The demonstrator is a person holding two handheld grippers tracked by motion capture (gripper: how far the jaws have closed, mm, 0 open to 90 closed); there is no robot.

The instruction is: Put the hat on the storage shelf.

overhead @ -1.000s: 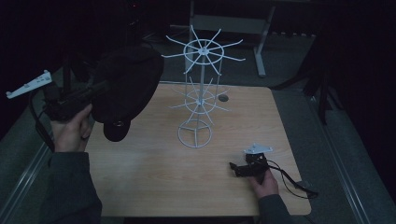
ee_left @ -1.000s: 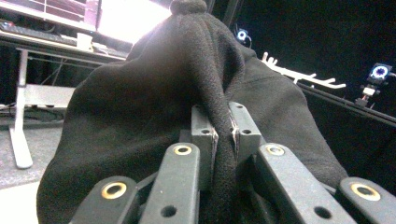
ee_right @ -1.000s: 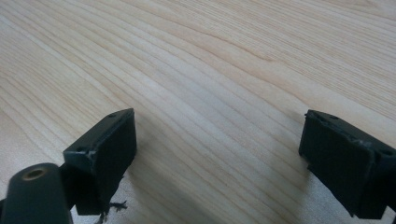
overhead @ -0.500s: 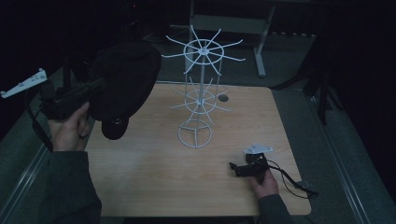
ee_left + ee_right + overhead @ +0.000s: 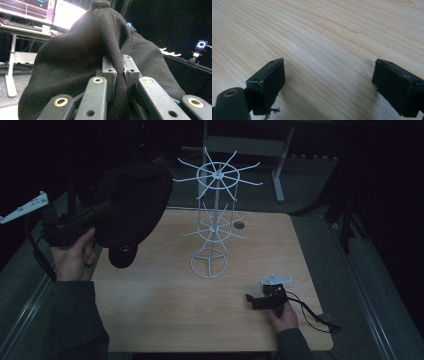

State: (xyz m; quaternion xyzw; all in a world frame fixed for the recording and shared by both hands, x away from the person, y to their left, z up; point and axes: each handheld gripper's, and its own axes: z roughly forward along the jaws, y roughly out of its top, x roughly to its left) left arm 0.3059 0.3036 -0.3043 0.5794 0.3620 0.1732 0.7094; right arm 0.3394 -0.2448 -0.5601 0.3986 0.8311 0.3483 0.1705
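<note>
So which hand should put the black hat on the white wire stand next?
Probably the left. Its hand-held gripper is already shut on the black hat, raised beside the white wire stand. The right hand-held gripper rests open and empty on the table.

There are two grippers: the left gripper (image 5: pixel 102 210) at the left side and the right gripper (image 5: pixel 252 301) low on the table (image 5: pixel 165 310). Each one has two jaws, so four jaws in total. Two hands hold them, the left hand (image 5: pixel 75 257) and the right hand (image 5: pixel 284 315).

There is one hat (image 5: pixel 132 205), black, with one button on its top. One wire rack (image 5: pixel 212 220) stands on the table; it has two tiers of spokes and one round base. Behind the rack lies one small round thing (image 5: pixel 239 225). There is one table under all this. In the left gripper view I count two lit screens (image 5: pixel 37 10) behind the hat.
</note>
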